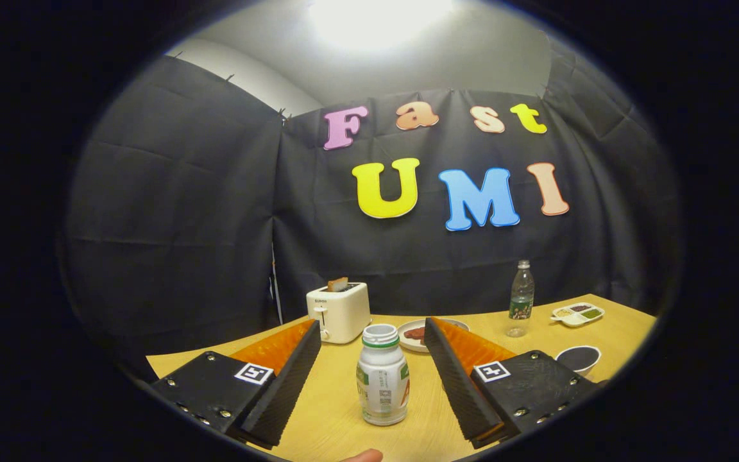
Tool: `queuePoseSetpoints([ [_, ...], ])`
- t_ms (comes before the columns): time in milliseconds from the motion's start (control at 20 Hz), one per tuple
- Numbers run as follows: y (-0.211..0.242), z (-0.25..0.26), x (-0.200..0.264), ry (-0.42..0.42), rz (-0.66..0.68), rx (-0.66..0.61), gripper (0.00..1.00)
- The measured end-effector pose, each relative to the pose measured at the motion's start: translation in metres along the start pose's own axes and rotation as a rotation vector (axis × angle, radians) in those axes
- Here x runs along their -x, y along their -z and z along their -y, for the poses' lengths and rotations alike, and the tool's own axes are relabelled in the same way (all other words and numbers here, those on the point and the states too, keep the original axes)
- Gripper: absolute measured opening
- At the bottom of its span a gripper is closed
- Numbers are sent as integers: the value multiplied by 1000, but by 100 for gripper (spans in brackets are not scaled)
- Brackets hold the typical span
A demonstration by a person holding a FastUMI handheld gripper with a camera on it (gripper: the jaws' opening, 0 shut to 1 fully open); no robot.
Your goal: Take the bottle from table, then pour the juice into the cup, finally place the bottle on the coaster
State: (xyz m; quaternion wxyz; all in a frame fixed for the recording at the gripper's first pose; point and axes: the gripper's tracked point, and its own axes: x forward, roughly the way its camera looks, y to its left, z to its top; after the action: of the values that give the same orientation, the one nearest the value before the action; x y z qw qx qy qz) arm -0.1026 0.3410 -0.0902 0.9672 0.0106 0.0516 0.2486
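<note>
Gripper spread wide, holding nothing. Fingers flank the bottle with clear gaps on both sides; no contact.

Bottle upright on the table, between the fingers, roughly level with their middle stretch. White body, green band at the neck, green-and-white label. Cap off, mouth open. Contents not visible through the body.

Toaster beyond the left finger, white, near the table's far edge, a slice of bread standing up out of its slot. Plate just behind the bottle and partly hidden by the right finger's tip; something dark red on it, too small to identify.

Water bottle further back, beyond the right finger: clear, upright, green label, capped. Divided tray past it, toward the far corner, white, compartments with dark and green contents. Bowl near the right finger's base, light rim, dark inside; whether dark liquid or dark lining, cannot tell.

Fingertip of a person showing at the near edge, just below the bottle, not touching it.

Table wooden, light yellow. Bright lamp glare overhead.
</note>
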Motion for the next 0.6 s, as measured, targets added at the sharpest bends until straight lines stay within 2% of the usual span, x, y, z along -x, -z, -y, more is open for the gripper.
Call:
queuePoseSetpoints([
  [350, 73, 7, -35, 51, -152, 14, 98],
  [600, 98, 9, -49, 71, -201, 34, 98],
])
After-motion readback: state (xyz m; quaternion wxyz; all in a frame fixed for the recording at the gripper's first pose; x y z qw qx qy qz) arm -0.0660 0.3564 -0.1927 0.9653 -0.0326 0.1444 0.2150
